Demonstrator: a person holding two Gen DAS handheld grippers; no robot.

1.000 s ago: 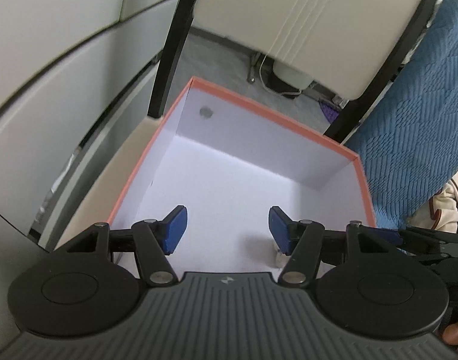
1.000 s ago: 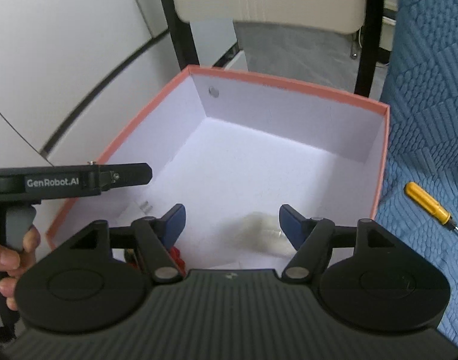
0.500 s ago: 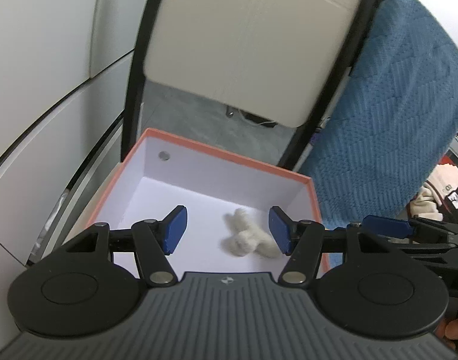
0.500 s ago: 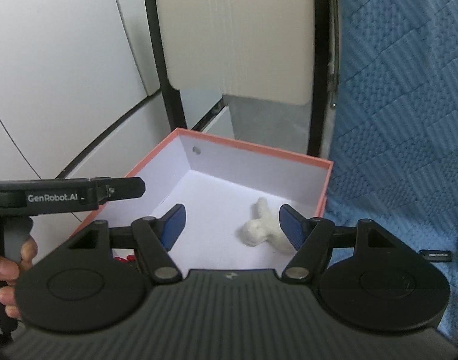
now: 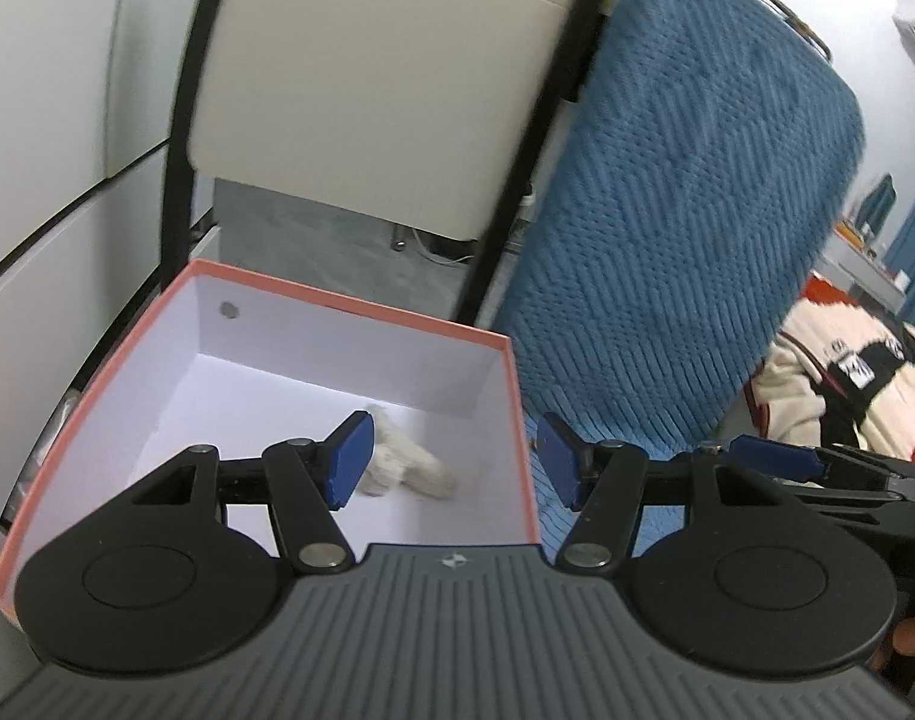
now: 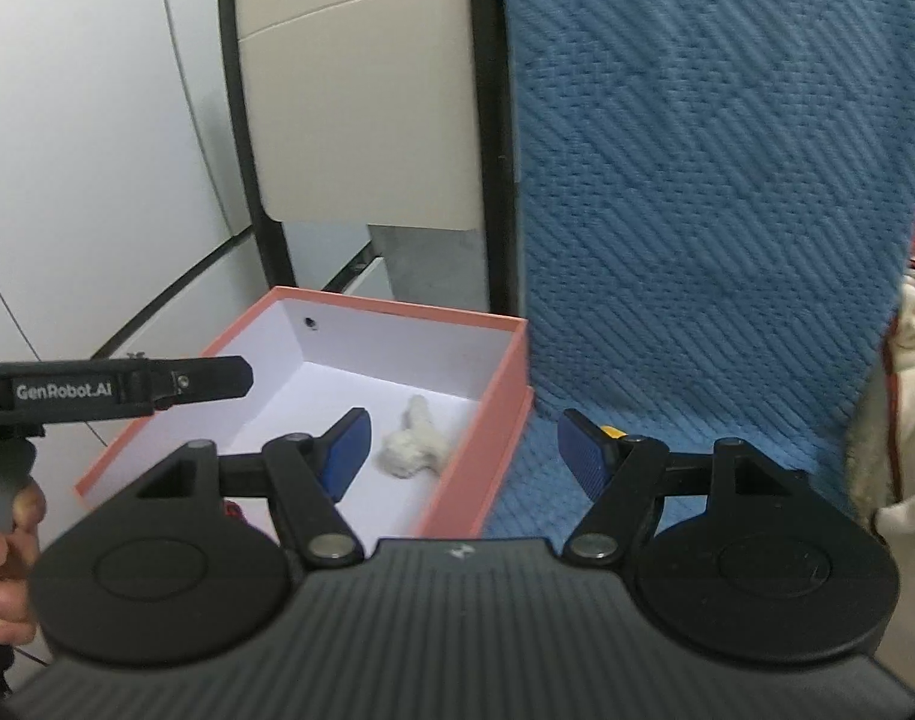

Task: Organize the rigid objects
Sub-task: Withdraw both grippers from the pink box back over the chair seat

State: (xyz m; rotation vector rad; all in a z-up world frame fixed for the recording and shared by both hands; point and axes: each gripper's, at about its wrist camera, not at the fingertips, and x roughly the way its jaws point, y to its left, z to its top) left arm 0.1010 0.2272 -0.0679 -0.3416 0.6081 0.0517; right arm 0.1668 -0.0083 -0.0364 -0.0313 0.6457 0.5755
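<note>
An orange-rimmed box (image 5: 361, 305) (image 6: 505, 372) with a white inside sits low at the left in both views. A white lumpy object (image 5: 409, 463) (image 6: 412, 441) lies on its floor. My left gripper (image 5: 454, 461) hangs open above the box's right wall, nothing between its blue pads. My right gripper (image 6: 464, 449) is also open and empty, above that same wall. A yellow tool handle (image 6: 612, 433) peeks from behind its right pad on the blue cloth. A red item (image 6: 235, 509) shows low in the box, mostly hidden.
A blue knitted cloth (image 5: 685, 228) (image 6: 709, 180) covers the surface to the right of the box. A beige chair back with a black frame (image 5: 373, 72) (image 6: 361, 114) rises behind the box. Cream and black fabric (image 5: 841, 384) lies at the far right. White panels stand at the left.
Both grippers have drawn back and up from inside the box and shifted right. The white object has come into view on the box floor. Neither gripper's opening differs.
</note>
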